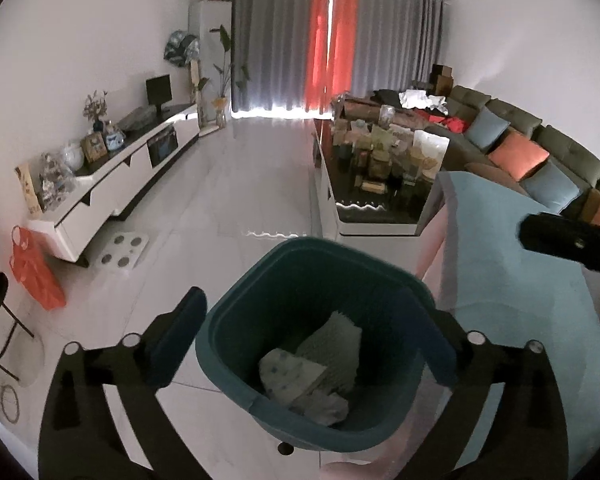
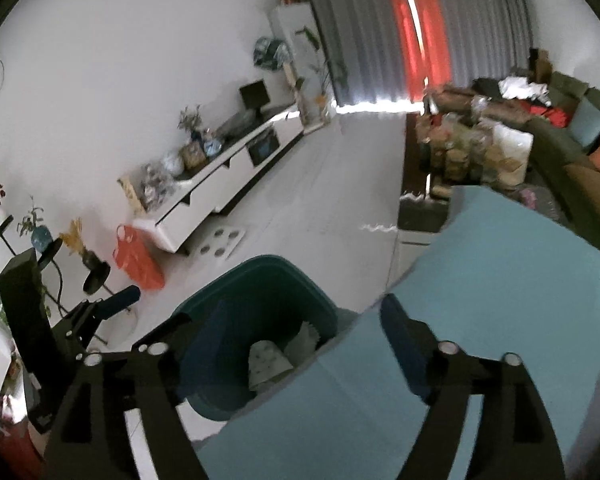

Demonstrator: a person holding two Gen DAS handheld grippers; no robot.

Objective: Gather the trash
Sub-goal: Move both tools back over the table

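Note:
A dark teal trash bin (image 1: pixel 312 312) stands on the white floor beside a light blue table (image 1: pixel 516 280). Crumpled pale paper and wrappers (image 1: pixel 316 372) lie inside it. My left gripper (image 1: pixel 312 344) is open and hangs right above the bin, one finger on each side of the bin's opening, holding nothing. My right gripper (image 2: pixel 300 344) is open and empty, straddling the table's left edge with the bin (image 2: pixel 256 320) under its left finger. The trash (image 2: pixel 268 360) shows in the bin there too. The right gripper's tip also shows in the left wrist view (image 1: pixel 564 240).
A white TV cabinet (image 1: pixel 112 184) with ornaments runs along the left wall. An orange plastic bag (image 1: pixel 36 268) hangs near its end. A cluttered coffee table (image 1: pixel 380 176) and a green sofa (image 1: pixel 540 152) with cushions stand ahead to the right. Plant stands (image 2: pixel 80 264) are at left.

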